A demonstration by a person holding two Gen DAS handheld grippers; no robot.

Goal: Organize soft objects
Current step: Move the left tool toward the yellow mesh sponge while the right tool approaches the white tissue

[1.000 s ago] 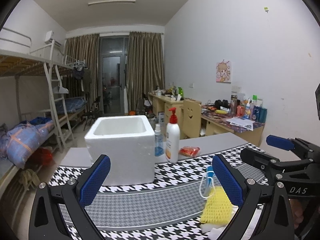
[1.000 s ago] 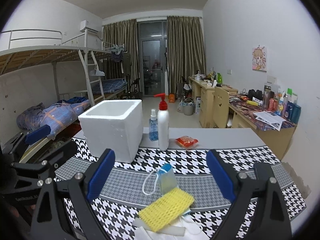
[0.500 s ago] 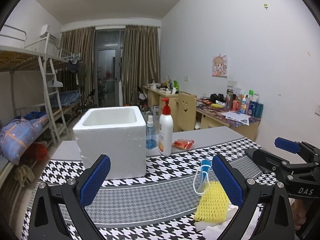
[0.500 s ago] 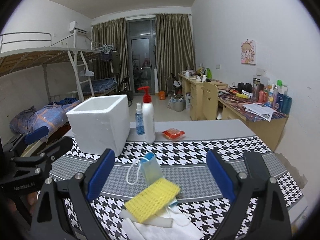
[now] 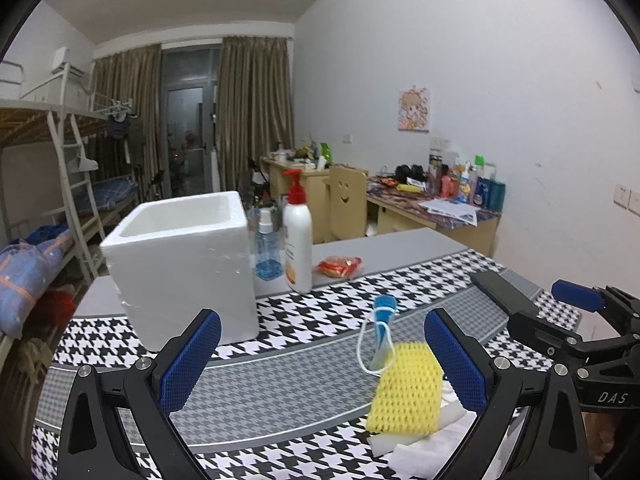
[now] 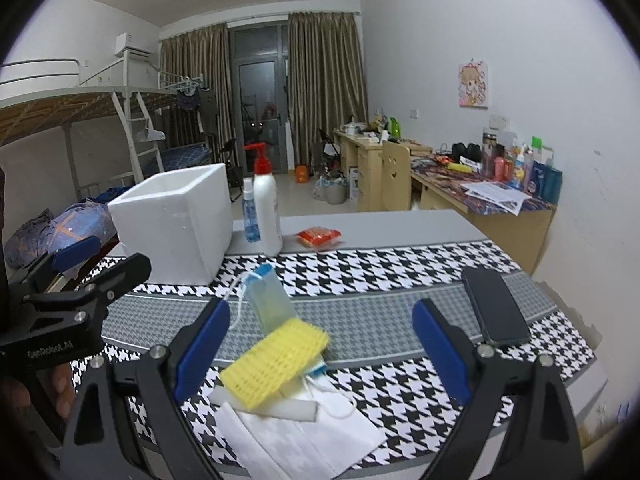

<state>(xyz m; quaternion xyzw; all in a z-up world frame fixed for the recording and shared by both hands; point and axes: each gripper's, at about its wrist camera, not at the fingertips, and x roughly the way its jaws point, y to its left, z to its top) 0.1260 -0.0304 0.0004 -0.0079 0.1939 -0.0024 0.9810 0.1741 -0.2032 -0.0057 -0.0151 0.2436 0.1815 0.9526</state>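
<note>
Both views have drawn nearer the yellow sponge (image 6: 275, 360), long axis toward 2 o'clock, hiding the masks (image 6: 304, 436) beneath; both hand-held grippers (image 5: 322, 362) (image 6: 322, 350) spread

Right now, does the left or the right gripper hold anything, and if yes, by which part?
Nothing is held. The left gripper and the right gripper are both open, above the yellow sponge, not touching it.

Phone (image 6: 495, 307) — pump bottle (image 6: 267, 211), spray bottle (image 6: 250, 215)
</note>
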